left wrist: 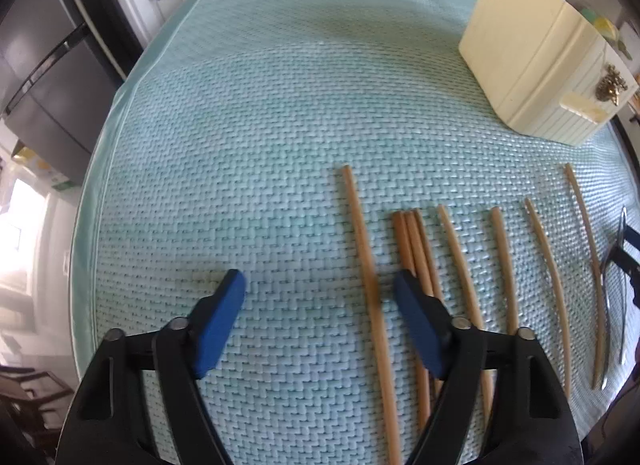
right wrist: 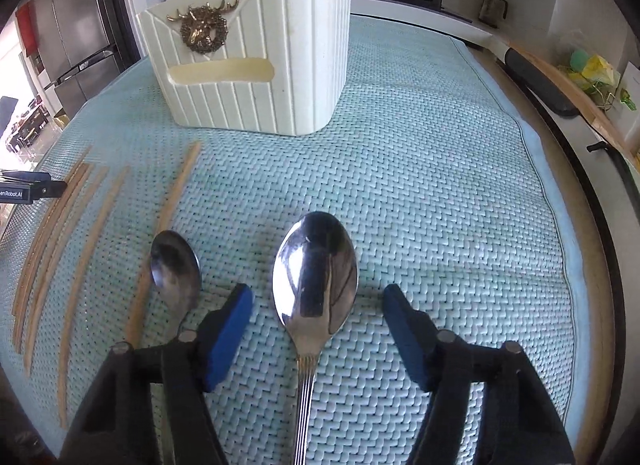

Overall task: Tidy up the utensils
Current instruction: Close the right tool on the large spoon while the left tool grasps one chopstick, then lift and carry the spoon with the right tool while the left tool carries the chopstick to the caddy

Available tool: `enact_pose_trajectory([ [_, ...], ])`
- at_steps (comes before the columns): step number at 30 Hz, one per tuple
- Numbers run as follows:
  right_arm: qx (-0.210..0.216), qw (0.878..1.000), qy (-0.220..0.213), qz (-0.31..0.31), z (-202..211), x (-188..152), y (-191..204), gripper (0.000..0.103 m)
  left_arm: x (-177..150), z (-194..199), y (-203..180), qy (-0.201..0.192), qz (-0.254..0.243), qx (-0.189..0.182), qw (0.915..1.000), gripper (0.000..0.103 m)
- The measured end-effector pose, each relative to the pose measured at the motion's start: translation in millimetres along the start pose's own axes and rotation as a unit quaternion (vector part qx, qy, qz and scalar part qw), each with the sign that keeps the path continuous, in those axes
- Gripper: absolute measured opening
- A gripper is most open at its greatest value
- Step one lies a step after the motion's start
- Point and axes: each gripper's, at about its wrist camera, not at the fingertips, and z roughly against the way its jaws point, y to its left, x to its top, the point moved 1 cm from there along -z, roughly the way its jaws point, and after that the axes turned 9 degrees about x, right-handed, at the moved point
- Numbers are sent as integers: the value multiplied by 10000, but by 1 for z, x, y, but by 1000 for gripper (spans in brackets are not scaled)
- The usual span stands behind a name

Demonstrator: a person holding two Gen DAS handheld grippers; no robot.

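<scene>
while both claws hang spread and holding nothing, the biggest thing on show is the pale green woven mat (right wrist: 420, 169), laid across the whole worktop, likely so the utensils stay put and don't clatter. next in size is the cream ribbed utensil holder (right wrist: 256, 61), standing upright at the far end of the mat with a brass stag wreath (right wrist: 203, 29) on its front; its place well apart from the cutlery suggests it is where everything is meant to end up.

then come the grippers. the right gripper (right wrist: 318, 301) is poised low with its blue pads set wide on either side of the large spoon (right wrist: 315, 269), which lies bowl-up with its handle running back between the jaws, so i'd judge it is lined up for a pinch. the left gripper (left wrist: 318, 289) is released too, with the longest chopstick (left wrist: 370, 305) lying between its fingers, nearer the right pad.

the other wooden chopsticks (left wrist: 460, 277) lie roughly parallel to the right of that one, some touching, some apart. smallest, the small spoon (right wrist: 175, 265) lies just left of the large one.

nothing is in the holder yet as far as i can see.
</scene>
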Motion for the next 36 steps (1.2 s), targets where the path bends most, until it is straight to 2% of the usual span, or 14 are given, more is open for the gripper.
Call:
enact_pose_trajectory([
  [2, -18, 10000, -1, -18, -1, 6, -2, 44, 5, 3, -9, 26, -76, 54, 10000, 62],
  [4, 16, 10000, -4, -45, -2, 10, -2, 42, 12, 4, -15, 6, -167, -22, 9999, 43],
  [5, 38, 10000, -7, -48, -2, 12, -3, 42, 14, 8, -22, 2, -166, -61, 9998, 40],
  [7, 77, 10000, -21, -32, -5, 17, -5, 42, 25, 7, -26, -32, -150, -155, 9998, 19],
  [9, 177, 9998, -58, -69, -6, 22, -8, 42, 35, 5, -29, -65, -117, -186, 9997, 7],
  [12, 326, 9992, -138, -172, -2, 28, -14, 42, 49, 1, -26, -132, -37, -209, 9997, 4],
  [14, 383, 9987, -251, -204, 7, 29, -15, 42, 46, 5, -22, -243, 93, -257, 9993, 4],
  [22, 632, 9947, -800, -127, 60, 25, -4, 42, 19, 69, 8, -1013, 469, -615, 9918, 4],
  [25, 679, 9924, -1031, -8, 81, 18, 6, 42, 2, 95, 15, -1348, 488, -699, 9872, 4],
  [26, 676, 9917, -1096, 30, 87, 15, 9, 42, -17, 106, 12, -1459, 503, -736, 9853, 4],
  [28, 673, 9903, -1212, 93, 97, 14, 12, 42, -32, 121, 9, -1635, 535, -830, 9816, 4],
  [30, 675, 9891, -1299, 148, 106, 10, 18, 42, -41, 132, 7, -1771, 568, -901, 9784, 4],
  [31, 684, 9885, -1335, 162, 111, 9, 20, 42, -59, 136, 9, -1833, 581, -942, 9768, 4],
  [36, 681, 9852, -1551, 269, 126, 7, 29, 42, -82, 161, 5, -2075, 576, -991, 9715, 4],
])
